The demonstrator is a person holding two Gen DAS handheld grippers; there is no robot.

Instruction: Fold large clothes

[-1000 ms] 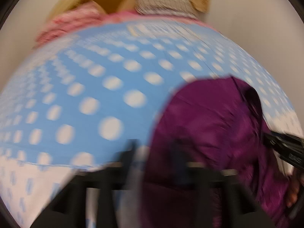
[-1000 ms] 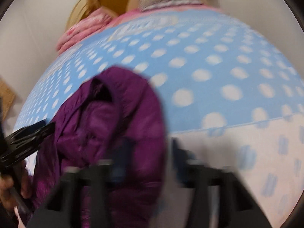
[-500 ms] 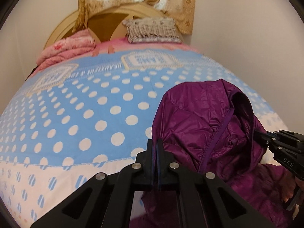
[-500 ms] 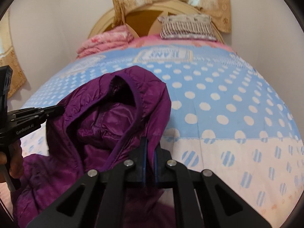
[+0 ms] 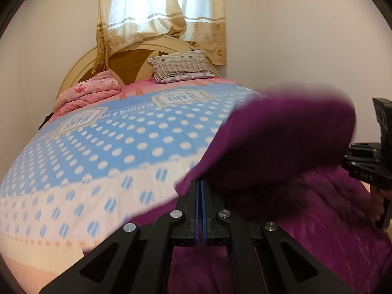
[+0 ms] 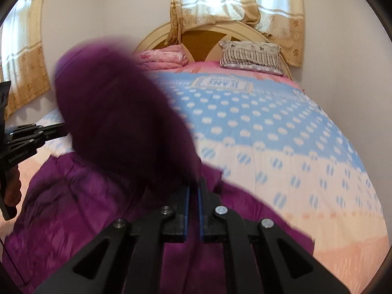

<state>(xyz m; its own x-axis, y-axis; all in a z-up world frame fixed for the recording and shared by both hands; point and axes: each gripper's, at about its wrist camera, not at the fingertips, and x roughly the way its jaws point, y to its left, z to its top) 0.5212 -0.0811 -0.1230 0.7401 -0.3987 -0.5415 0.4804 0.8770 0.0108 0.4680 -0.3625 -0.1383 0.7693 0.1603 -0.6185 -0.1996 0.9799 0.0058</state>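
Left gripper: your left gripper (image 5: 201, 183) sat at the bottom centre of its own view, jaws pressed together on an edge of the purple jacket (image 5: 281, 147); the cloth ran out of the fingertips up toward the right.
Right gripper: your right gripper (image 6: 193, 183) was clamped as well, a fold of the purple jacket (image 6: 117, 122) pinched between its blue pads at the bottom centre of its view.
Jacket: you held it lifted between the two grippers. Its upper part stood as a blurred dark hump, right of centre in the left wrist view and left of centre in the right wrist view; the lower part lay spread over the near end of the bed, filling the lower frame.
Bed: the bed (image 5: 110, 147) carried a blue cover with white dots, turning cream with blue dots toward the bottom of the frame.
Far end: a striped pillow (image 5: 182, 67) and a folded pink quilt (image 5: 90, 93) lay against the rounded headboard (image 6: 203, 30), under a curtain (image 5: 159, 19) at the top centre.
Hands: part of a hand showed at each far edge, behind the other gripper's body.
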